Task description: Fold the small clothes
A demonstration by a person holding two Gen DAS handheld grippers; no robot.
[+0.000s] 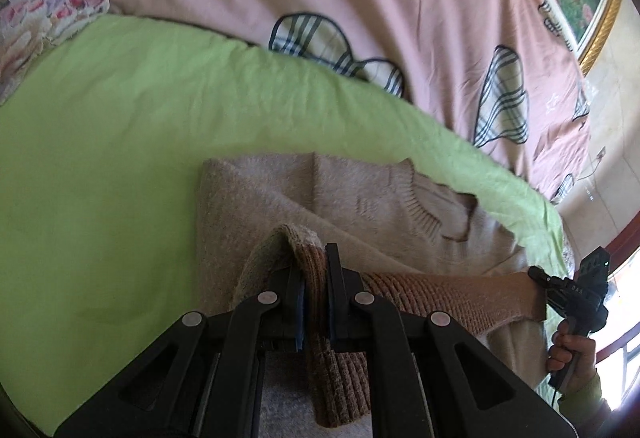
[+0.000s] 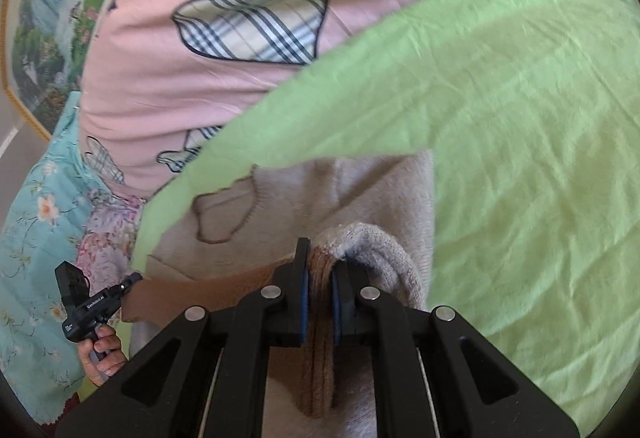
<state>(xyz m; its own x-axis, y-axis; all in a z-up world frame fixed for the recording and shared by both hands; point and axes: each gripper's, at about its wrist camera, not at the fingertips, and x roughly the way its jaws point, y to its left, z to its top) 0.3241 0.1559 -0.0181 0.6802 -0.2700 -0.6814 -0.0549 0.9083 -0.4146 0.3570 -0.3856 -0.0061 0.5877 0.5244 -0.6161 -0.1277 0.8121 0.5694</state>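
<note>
While spread collar-away on green sheet [image 1: 100, 141], sweater [image 1: 360, 197] hem clenched in left tongs [image 1: 315, 278] and right tongs [image 2: 320, 272].

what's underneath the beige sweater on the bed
The sweater lies on a green sheet, which shows around it. What the sweater covers directly can't be seen.

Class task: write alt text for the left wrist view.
The left gripper is shut on the brown ribbed hem of a beige sweater lying on a green sheet. The right gripper holds the hem's far end.
</note>
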